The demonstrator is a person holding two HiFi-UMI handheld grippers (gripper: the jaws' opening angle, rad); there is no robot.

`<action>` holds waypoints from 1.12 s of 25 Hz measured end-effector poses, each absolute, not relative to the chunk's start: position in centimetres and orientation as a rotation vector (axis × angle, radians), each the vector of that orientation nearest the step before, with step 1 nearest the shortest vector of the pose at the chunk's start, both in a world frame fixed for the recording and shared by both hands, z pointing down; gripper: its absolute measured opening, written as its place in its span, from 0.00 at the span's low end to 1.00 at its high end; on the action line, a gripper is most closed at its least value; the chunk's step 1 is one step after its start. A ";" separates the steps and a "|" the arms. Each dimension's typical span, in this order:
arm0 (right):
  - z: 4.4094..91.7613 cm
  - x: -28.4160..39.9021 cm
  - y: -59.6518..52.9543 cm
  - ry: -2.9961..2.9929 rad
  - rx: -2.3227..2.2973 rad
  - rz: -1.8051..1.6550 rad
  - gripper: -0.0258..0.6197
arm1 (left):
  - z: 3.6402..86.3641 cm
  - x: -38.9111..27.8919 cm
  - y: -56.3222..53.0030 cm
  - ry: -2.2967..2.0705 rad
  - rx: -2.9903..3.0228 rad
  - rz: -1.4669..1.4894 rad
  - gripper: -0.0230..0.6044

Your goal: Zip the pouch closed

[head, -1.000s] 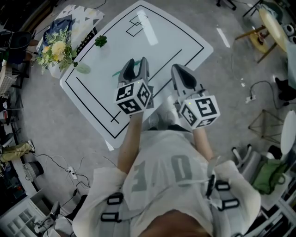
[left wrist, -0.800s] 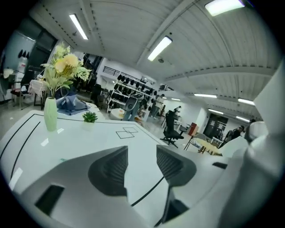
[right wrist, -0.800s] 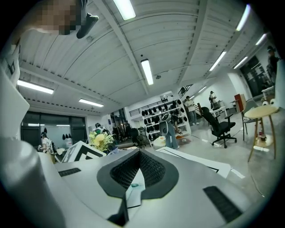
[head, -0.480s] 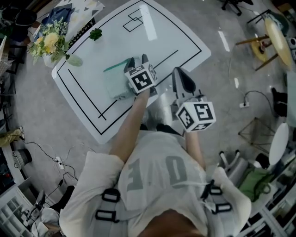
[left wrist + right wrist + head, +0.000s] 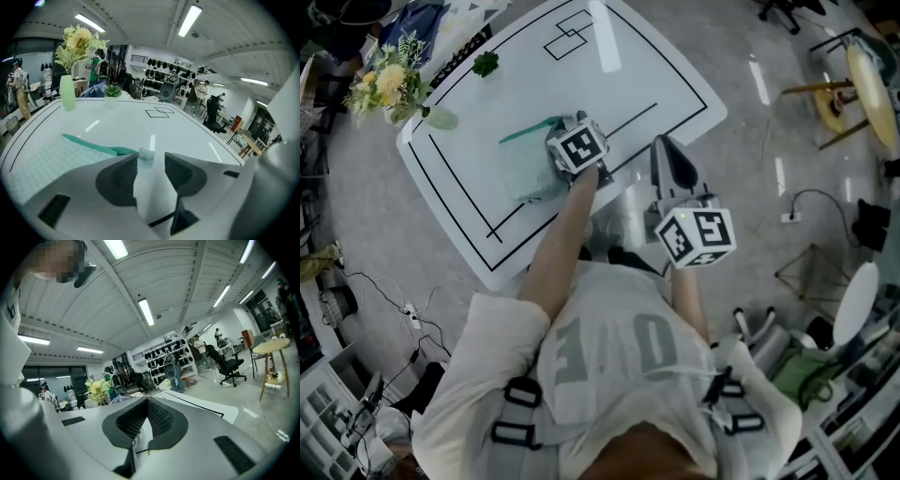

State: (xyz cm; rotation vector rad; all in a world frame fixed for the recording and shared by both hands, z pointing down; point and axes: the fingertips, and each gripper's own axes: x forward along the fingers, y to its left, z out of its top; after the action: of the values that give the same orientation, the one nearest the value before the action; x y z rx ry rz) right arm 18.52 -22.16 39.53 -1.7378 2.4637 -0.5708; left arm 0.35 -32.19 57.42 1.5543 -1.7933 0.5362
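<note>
A pale green mesh pouch (image 5: 523,167) with a teal zipper edge (image 5: 93,146) lies flat on the white table (image 5: 628,66) near its front edge. My left gripper (image 5: 566,127) points down at the pouch's right end. Its jaws have just been opening and stand open. In the left gripper view (image 5: 151,157), a small pale tab (image 5: 146,153) at the end of the zipper lies between the fingertips, not pinched. My right gripper (image 5: 665,145) hovers to the right, by the table's near edge. It is shut (image 5: 146,401) and holds nothing.
A vase of flowers (image 5: 389,89) and a small green plant (image 5: 485,64) stand at the table's far left. Black lines and a small square outline (image 5: 567,37) mark the tabletop. Chairs, cables and shelves surround the table on the floor.
My left gripper has dropped from above the table down to the pouch's right end and tipped downward. The right gripper has shifted slightly toward the table edge.
</note>
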 end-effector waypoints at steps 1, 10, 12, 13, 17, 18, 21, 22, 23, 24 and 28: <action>39.6 18.7 -22.3 2.463 -1.739 -0.576 0.05 | 57.8 0.5 -32.3 -1.789 1.545 0.526 0.33; 40.9 19.5 -23.0 2.462 -1.740 -0.615 0.05 | 59.7 1.5 -33.7 -1.771 1.469 0.443 0.21; 40.9 19.7 -22.9 2.460 -1.742 -0.617 0.05 | 59.7 1.3 -33.5 -1.784 1.457 0.460 0.19; 40.8 19.9 -22.9 2.459 -1.742 -0.617 0.05 | 59.7 1.3 -33.4 -1.793 1.454 0.471 0.16; 40.6 20.1 -22.8 2.454 -1.740 -0.610 0.05 | 59.6 1.1 -33.1 -1.813 1.448 0.491 0.10; 40.5 20.1 -22.7 2.453 -1.739 -0.608 0.05 | 59.6 1.1 -33.0 -1.814 1.444 0.488 0.08; 40.3 19.9 -22.6 2.456 -1.734 -0.601 0.05 | 59.6 0.7 -32.6 -1.818 1.436 0.481 0.05; 40.3 19.8 -22.5 2.458 -1.730 -0.598 0.05 | 59.5 0.6 -32.5 -1.821 1.437 0.479 0.05; 40.2 19.6 -22.5 2.460 -1.726 -0.595 0.05 | 59.4 0.4 -32.4 -1.825 1.439 0.476 0.05; 40.1 19.5 -22.4 2.462 -1.722 -0.592 0.05 | 59.3 0.2 -32.3 -1.827 1.444 0.472 0.05; 39.8 18.9 -22.1 2.468 -1.708 -0.584 0.05 | 57.8 -0.6 -32.7 -1.850 1.484 0.438 0.05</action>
State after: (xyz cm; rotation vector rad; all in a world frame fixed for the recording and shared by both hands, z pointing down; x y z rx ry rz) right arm 18.85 -22.08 39.84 -1.7078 2.4681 -0.5845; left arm -0.59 -32.67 57.81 1.4844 -1.8500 0.4384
